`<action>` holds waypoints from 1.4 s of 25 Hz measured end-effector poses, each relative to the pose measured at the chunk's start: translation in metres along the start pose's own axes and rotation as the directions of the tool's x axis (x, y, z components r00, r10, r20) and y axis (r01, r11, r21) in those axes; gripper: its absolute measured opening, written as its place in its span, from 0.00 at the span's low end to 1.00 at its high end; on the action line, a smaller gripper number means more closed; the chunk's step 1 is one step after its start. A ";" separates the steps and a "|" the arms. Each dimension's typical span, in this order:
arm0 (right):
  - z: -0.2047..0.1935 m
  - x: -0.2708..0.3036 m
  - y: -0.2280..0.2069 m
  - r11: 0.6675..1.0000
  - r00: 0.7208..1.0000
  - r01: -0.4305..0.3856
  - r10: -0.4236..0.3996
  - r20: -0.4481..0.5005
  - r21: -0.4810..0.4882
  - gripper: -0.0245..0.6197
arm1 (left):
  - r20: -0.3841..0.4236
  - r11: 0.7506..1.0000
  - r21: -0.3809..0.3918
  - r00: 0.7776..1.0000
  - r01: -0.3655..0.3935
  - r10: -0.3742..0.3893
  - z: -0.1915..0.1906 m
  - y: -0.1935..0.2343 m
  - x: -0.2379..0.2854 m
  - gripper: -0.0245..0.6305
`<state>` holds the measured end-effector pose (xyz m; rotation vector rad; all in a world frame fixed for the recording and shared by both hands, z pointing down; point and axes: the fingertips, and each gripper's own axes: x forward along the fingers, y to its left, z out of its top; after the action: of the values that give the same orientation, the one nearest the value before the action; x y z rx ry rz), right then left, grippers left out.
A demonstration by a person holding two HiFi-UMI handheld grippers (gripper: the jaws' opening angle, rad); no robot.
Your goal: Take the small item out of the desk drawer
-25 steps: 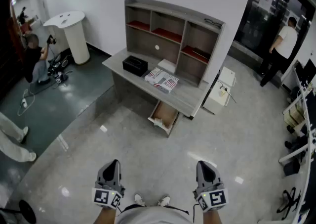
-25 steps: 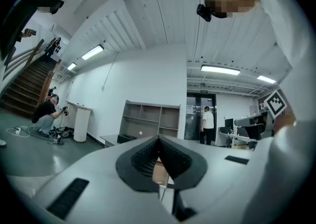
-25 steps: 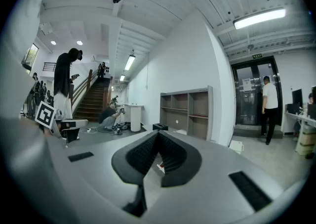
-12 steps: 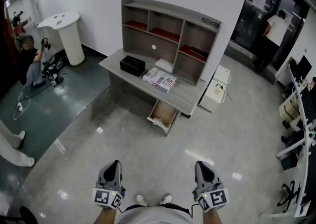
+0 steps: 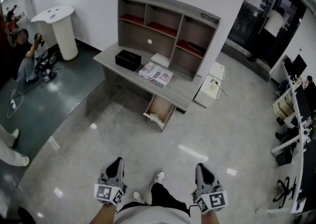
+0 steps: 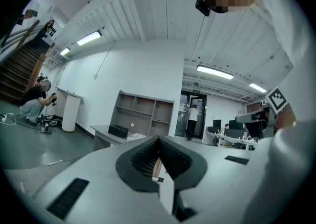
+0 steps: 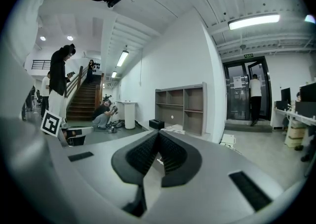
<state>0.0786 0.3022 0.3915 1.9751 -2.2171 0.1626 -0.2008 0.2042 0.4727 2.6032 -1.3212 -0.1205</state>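
Centre of the head view: the desk (image 5: 182,93), with its drawer (image 5: 162,107) pulled open beneath. A small pale item (image 5: 152,117) lies at the drawer's near end, too distant to identify. At the bottom edge, your left gripper (image 5: 113,167) and right gripper (image 5: 203,171) have jaws together, empty. The item is probably light; pinch it gently across its narrow sides from above.
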 end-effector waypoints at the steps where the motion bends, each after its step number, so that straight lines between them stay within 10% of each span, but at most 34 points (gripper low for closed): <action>1: 0.000 0.004 -0.002 1.000 1.000 0.001 -0.001 0.002 0.002 0.07 | -0.003 1.000 0.000 1.000 0.001 -0.001 -0.002 0.000 0.003 0.07; 24: 0.025 0.287 -0.158 0.975 0.976 -0.215 0.214 0.028 0.056 0.07 | -0.066 0.989 -0.008 0.987 -0.149 0.148 -0.004 0.033 0.256 0.07; 35: 0.014 0.341 -0.168 0.964 0.965 -0.257 0.260 -0.032 0.067 0.07 | -0.162 0.983 -0.073 0.975 -0.167 0.154 -0.040 0.053 0.316 0.07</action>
<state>0.2069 -0.0526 0.4403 1.6853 -2.4632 0.3049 -0.0483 -0.0745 0.5322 2.3705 -1.4294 0.0512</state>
